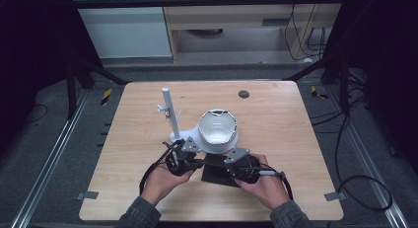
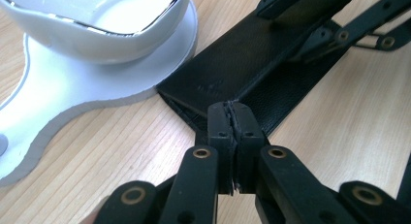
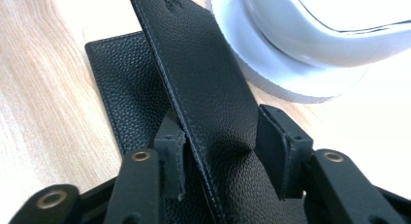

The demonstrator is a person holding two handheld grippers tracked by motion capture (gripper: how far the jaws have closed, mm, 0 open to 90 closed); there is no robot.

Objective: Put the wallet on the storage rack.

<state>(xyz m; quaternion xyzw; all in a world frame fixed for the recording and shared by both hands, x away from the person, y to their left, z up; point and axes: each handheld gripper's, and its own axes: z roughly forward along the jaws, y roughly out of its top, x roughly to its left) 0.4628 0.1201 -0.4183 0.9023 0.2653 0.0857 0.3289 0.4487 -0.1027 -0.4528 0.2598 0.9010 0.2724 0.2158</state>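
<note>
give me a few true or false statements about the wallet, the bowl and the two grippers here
1. The black leather wallet lies beside the white bowl. True.
2. The left gripper stands wide open above the bowl. False: its jaws are shut on the wallet's edge.
3. A raised wallet flap sits between the right gripper jaws. True.
4. The bowl rests on bare wood. False: it sits on a white flat stand.
5. The wooden table carries a white upright post. True.

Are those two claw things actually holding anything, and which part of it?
Left gripper pinches the black leather wallet at its corner edge. The right gripper's jaws straddle its raised flap, not visibly pressing.
</note>
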